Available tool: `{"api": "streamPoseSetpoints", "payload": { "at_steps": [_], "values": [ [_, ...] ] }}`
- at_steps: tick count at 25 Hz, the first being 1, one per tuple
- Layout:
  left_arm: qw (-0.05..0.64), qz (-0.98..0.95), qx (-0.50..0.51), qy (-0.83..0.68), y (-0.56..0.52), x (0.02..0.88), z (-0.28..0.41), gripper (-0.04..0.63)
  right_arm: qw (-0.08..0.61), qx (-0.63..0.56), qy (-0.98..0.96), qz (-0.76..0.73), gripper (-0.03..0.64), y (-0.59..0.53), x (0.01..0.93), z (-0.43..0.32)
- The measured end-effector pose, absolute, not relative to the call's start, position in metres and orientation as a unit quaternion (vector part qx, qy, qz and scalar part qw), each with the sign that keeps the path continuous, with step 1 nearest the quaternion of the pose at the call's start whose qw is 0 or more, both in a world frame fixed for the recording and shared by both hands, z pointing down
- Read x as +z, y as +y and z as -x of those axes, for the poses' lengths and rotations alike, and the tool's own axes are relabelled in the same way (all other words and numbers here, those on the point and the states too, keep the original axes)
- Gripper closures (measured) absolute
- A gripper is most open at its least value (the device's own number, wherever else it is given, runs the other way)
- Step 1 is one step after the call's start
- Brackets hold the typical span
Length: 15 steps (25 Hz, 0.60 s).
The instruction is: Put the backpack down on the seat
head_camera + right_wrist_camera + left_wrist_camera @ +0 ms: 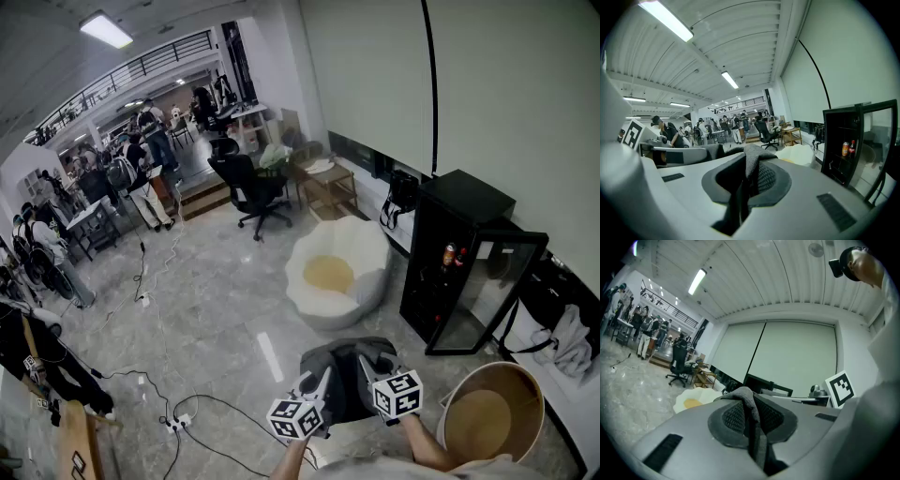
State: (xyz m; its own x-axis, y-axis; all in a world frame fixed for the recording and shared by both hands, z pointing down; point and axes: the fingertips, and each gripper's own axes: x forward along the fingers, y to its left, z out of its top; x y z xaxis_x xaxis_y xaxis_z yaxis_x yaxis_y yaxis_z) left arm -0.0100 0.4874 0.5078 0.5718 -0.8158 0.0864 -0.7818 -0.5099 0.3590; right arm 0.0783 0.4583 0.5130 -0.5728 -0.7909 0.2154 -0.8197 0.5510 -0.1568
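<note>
In the head view the grey backpack (345, 373) hangs low in front of me, held between both grippers above the marble floor. My left gripper (322, 382) is shut on a grey fabric strap (751, 405) of the backpack. The right gripper (367, 371) pinches another grey strap (753, 161) of it between its pads. A white petal-shaped seat (364, 258) with a yellow cushion stands just beyond the backpack. The same seat (682, 400) shows past the left jaws, and the seat (800, 154) shows past the right jaws.
A black glass-door cabinet (461, 255) with bottles stands right of the seat, its door swung open. A round wooden tub (491, 420) sits at the lower right. Behind are a black office chair (249, 189), floor cables (178, 412) and several people at desks.
</note>
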Motion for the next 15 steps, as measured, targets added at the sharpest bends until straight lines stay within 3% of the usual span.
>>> {"api": "streamPoseSetpoints", "payload": {
  "at_steps": [15],
  "values": [
    [0.184, -0.872, -0.039, -0.452, 0.489, 0.511, 0.039, 0.541, 0.067, 0.125, -0.873, -0.466, 0.566, 0.462, 0.518, -0.050]
  ]
}}
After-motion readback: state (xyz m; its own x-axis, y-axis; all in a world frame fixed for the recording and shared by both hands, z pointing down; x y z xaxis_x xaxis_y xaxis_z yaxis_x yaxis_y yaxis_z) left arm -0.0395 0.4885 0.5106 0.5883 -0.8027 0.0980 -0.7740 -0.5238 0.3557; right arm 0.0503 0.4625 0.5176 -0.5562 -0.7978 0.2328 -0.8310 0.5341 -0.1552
